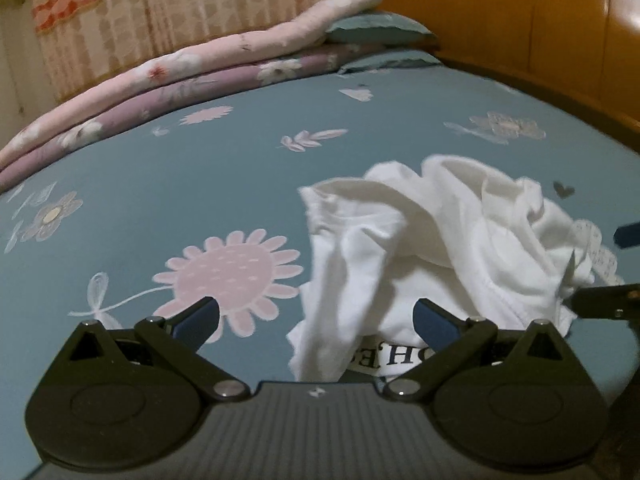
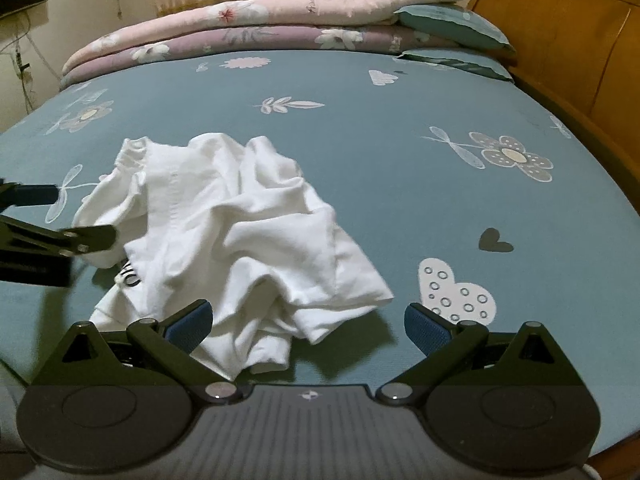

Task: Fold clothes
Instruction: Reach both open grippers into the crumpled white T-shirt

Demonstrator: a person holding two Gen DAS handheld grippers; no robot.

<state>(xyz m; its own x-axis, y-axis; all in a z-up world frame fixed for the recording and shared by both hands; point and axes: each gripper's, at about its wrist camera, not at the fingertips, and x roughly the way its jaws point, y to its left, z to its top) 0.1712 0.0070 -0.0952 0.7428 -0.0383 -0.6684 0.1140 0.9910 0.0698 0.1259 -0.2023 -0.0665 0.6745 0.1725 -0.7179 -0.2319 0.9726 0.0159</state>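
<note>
A white shirt (image 2: 224, 232) lies crumpled in a loose heap on the bed, on a blue sheet (image 2: 360, 128) printed with flowers and hearts. Some black lettering shows on the part of the shirt nearest the left gripper.

The left gripper (image 1: 316, 320) hangs low over the near edge of the heap, its 2 blue-padded fingers (image 1: 198, 320) spread wide apart, with a fold of the shirt rising between them. Nothing is pinched.

The right gripper (image 2: 308, 322) sits just at the other near corner of the heap, its fingers also wide apart; 1 pad (image 2: 188, 326) overlaps the cloth, the other is over bare sheet beside a white heart.

Along the far side of the bed lie 2 folded quilts (image 2: 248, 24), pink over purple, with 2 blue pillows (image 2: 452, 28) against the wooden headboard (image 2: 560, 32).
</note>
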